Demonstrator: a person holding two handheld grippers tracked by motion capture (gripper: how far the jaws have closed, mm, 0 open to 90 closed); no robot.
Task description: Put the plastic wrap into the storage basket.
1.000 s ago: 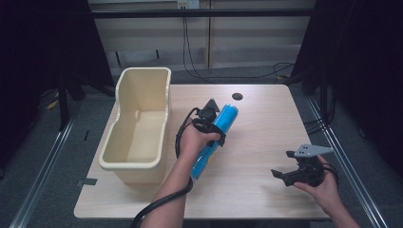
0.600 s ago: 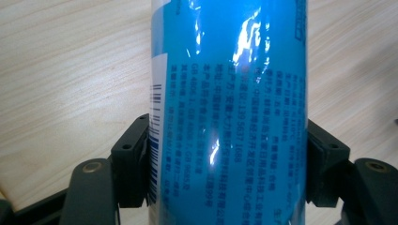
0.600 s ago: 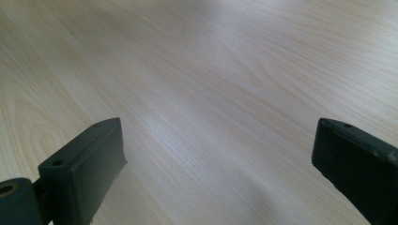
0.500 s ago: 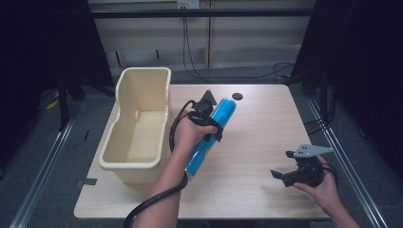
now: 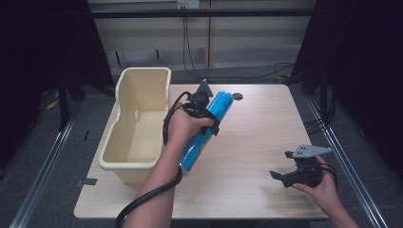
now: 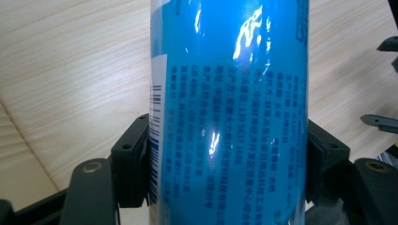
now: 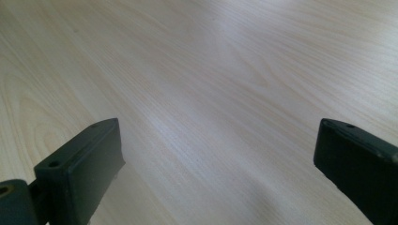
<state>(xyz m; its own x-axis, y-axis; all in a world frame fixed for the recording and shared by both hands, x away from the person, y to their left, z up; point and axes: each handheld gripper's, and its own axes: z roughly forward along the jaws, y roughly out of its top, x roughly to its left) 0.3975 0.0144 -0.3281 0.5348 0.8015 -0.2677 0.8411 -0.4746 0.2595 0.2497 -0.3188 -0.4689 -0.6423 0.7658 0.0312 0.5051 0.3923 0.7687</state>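
The left gripper [image 5: 207, 113] clamps a blue spray can [image 5: 205, 131] right of the cream bin [image 5: 142, 85]; the right gripper [image 5: 287, 175] gapes wide, empty, near-right.

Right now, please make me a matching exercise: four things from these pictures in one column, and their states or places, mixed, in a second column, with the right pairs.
Things:
1. left gripper
2. right gripper
3. blue can
4. cream bin

States or places:
A. stands empty at the table's left edge
B. open above bare wood
C. clamped at both sides, tilted over the table
D. shut on a cylinder

Pairs: 1-D, 2-B, 3-C, 4-A
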